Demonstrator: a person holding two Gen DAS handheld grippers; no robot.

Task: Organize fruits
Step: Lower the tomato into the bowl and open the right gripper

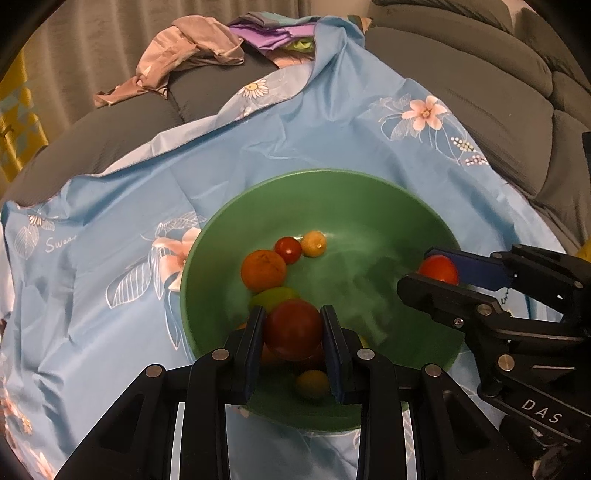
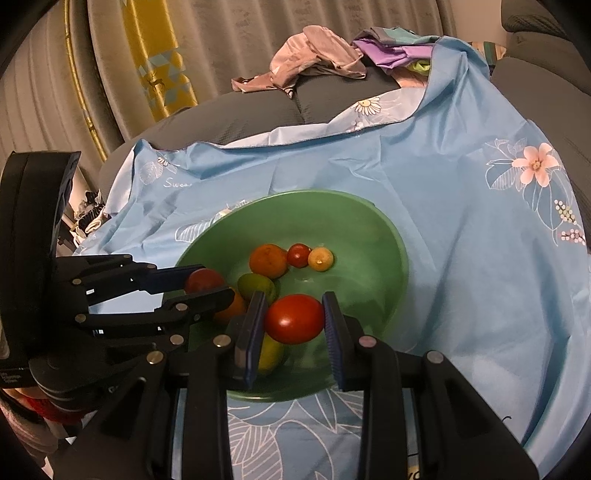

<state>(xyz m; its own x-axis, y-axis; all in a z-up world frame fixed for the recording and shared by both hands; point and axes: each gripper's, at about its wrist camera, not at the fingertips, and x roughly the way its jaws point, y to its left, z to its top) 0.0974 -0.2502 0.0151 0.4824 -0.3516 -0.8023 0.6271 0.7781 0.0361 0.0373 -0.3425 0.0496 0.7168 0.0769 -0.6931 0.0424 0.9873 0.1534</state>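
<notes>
A green bowl (image 1: pixel 325 173) sits on a blue flowered cloth and holds several fruits: an orange (image 1: pixel 263 270), a small red tomato (image 1: pixel 288 250), a yellow fruit (image 1: pixel 313 243) and a green one (image 1: pixel 275 297). My left gripper (image 1: pixel 293 312) is shut on a dark red tomato (image 1: pixel 293 332) above the bowl's near side. My right gripper (image 2: pixel 294 297) is shut on a bright red tomato (image 2: pixel 294 320) over the bowl (image 2: pixel 369 236). Each gripper shows in the other's view: the right gripper (image 1: pixel 417 268) at the bowl's right rim, the left gripper (image 2: pixel 214 281) at its left.
The blue cloth (image 1: pixel 110 206) covers a grey quilted sofa (image 1: pixel 480 92). A heap of clothes (image 1: pixel 192 51) lies at the back. Grey curtains (image 2: pixel 258 33) and a yellow patterned panel (image 2: pixel 162 70) hang behind. Another yellow fruit (image 1: pixel 313 384) lies under the left gripper.
</notes>
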